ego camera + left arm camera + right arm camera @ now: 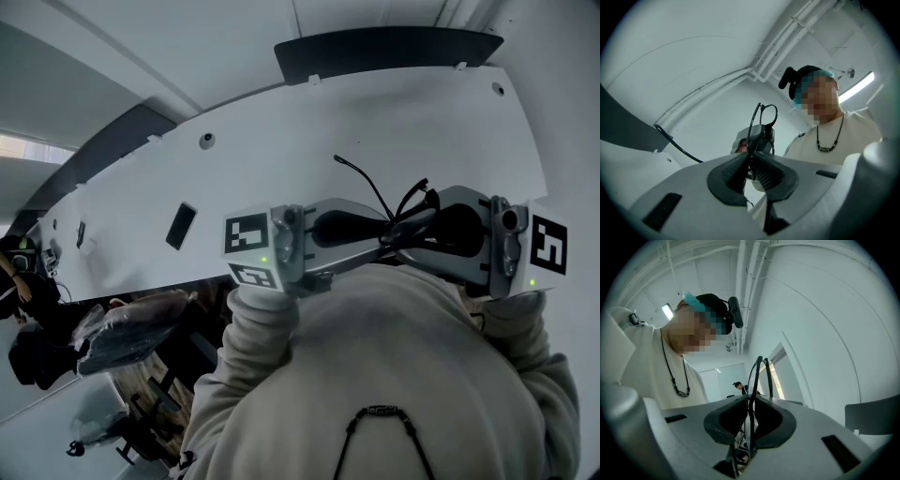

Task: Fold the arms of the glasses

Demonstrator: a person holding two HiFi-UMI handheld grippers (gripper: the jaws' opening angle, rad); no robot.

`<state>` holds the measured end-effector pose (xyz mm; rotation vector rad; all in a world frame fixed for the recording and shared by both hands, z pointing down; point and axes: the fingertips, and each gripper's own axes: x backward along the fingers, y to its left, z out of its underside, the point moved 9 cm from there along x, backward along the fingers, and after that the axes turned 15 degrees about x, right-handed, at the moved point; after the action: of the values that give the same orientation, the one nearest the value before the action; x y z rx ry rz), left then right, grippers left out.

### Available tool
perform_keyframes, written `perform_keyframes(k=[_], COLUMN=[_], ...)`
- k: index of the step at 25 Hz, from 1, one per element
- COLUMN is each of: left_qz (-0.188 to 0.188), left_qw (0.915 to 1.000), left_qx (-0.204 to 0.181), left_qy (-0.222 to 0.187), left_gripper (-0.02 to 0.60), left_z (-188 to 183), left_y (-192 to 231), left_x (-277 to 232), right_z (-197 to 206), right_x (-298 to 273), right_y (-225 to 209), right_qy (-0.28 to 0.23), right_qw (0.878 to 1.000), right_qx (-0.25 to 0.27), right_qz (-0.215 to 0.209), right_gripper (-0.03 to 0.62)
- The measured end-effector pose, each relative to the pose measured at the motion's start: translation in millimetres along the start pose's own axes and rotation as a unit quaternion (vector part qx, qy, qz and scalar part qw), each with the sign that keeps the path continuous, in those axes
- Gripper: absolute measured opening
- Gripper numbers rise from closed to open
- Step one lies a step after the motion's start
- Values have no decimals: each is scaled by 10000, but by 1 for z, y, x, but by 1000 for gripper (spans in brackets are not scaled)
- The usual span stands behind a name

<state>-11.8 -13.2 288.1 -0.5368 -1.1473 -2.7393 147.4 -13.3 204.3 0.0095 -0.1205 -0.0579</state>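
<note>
Thin black-framed glasses (405, 214) hang in the air in front of my chest, between the two grippers, which face each other. My left gripper (377, 231) comes in from the left and is shut on the frame; in the left gripper view (751, 161) the rim (761, 117) runs up between the pads. One arm (361, 178) of the glasses sticks out up and to the left, also seen as a black curve (677, 143). My right gripper (424, 227) is shut on the other side, with the frame (759, 376) standing edge-on between its pads (751, 408).
A long white table (375, 122) lies beyond the grippers, with a small black flat object (181, 225) on it and a dark chair back (384, 52) behind it. Bags (122, 328) sit on the floor at lower left. A person (739, 386) stands far off.
</note>
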Motion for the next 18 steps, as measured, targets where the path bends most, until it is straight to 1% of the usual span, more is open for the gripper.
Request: perform_keyframes(k=[4,6,7,9,10,11,13,16,18], left_qz=[-95,-131,-202,-532,-752,-963,-1323,-1769,-1996], left_qw=[9996,9995,9993,9977,9958,9933,9884,9802,9742], left_qx=[-265,-299,-308,-388,-479,-569,-606,-379,-272], left_qy=[85,39,-17,-158,-221,-281,-435,-807,-1016], left_gripper=[35,35,35,35,61,104,181,256,282], left_z=[-1,-2,-3,-5,-6,-7,-8,-12,-14], left_y=[-6,-5,-3,2,3,3,6,14,16], left_x=[0,0,0,0,1,3,12,28,36], right_z=[-1,-1,0,3,4,5,4,2,0], right_x=[0,0,0,0,1,2,5,11,12], right_y=[1,0,-1,-4,-5,-5,-5,-7,-6], right_qy=[-39,-44,-8,186,313,406,442,344,277], right_qw=[9999,9999,9999,9998,9994,9991,9988,9992,9993], right_qx=[-93,-75,-57,19,73,117,161,199,237], right_qz=[-57,-94,-107,-108,-100,-99,-96,-74,-104], right_gripper=[60,60,60,60,60,60,60,60,60])
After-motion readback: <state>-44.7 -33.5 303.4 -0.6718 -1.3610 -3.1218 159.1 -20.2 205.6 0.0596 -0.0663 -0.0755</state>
